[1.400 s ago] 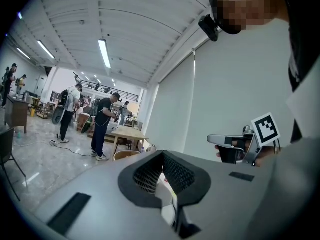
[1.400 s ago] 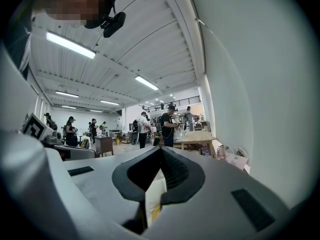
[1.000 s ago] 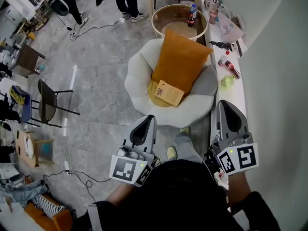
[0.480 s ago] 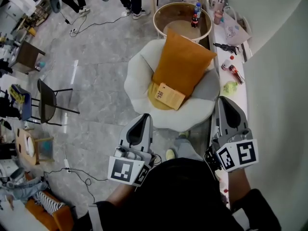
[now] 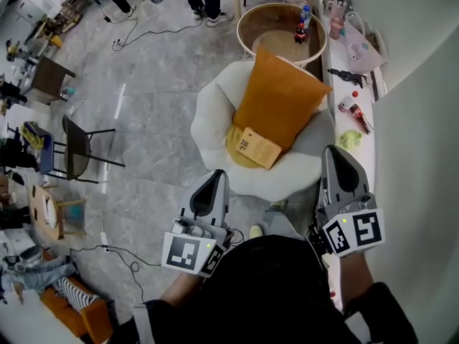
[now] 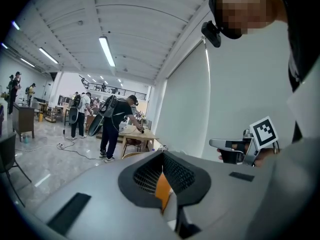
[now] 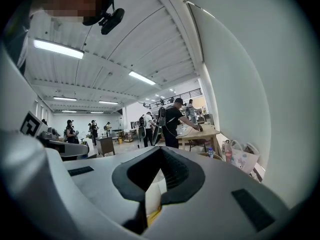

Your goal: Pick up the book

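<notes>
The book (image 5: 258, 147), a thin tan-covered volume, lies on the seat of a white petal-shaped armchair (image 5: 212, 117), leaning against the foot of a big orange cushion (image 5: 281, 100). My left gripper (image 5: 213, 178) is held level in front of the chair, short of its front rim, shut and empty. The right gripper (image 5: 336, 154) hovers by the chair's right side, also shut with nothing in it. In the left gripper view the left gripper (image 6: 162, 155) shows a sliver of the orange cushion (image 6: 162, 193) past its closed jaws. The right gripper (image 7: 161, 152) points at the chair too.
A round wooden table (image 5: 247, 21) with small bottles stands behind the chair. A white ledge (image 5: 362, 95) with bags, bottles and toys runs along the wall at right. A black folding chair (image 5: 77, 143) and floor cables (image 5: 122, 260) lie left; people stand at the back.
Both grippers have moved forward towards the armchair, still shut and empty. The chair and book now sit slightly lower and further right in the head view.
</notes>
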`<state>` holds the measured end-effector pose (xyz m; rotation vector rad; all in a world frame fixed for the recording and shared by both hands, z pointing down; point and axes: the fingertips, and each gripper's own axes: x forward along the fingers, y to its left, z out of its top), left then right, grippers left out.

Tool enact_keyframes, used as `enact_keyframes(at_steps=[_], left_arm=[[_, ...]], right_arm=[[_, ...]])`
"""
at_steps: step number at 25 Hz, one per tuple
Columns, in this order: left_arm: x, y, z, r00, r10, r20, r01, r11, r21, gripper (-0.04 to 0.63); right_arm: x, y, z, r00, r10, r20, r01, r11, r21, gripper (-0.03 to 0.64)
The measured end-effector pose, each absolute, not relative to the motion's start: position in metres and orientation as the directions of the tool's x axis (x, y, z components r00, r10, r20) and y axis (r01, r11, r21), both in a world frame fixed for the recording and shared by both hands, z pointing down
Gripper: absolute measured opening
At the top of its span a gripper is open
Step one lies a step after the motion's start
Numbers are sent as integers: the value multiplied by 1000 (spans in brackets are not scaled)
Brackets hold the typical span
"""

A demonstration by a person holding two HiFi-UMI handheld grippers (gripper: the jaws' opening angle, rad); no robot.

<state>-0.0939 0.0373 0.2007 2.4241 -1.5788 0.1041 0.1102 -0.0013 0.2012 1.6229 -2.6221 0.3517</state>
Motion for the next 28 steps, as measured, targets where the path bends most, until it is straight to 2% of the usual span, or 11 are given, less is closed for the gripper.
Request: enact_keyframes(at_steps=[28], left_arm=[[-51, -29, 212, 345, -907, 242, -938, -332, 97, 12]], right_arm=[[151, -81, 228, -545, -830, 122, -826, 506, -248, 11]])
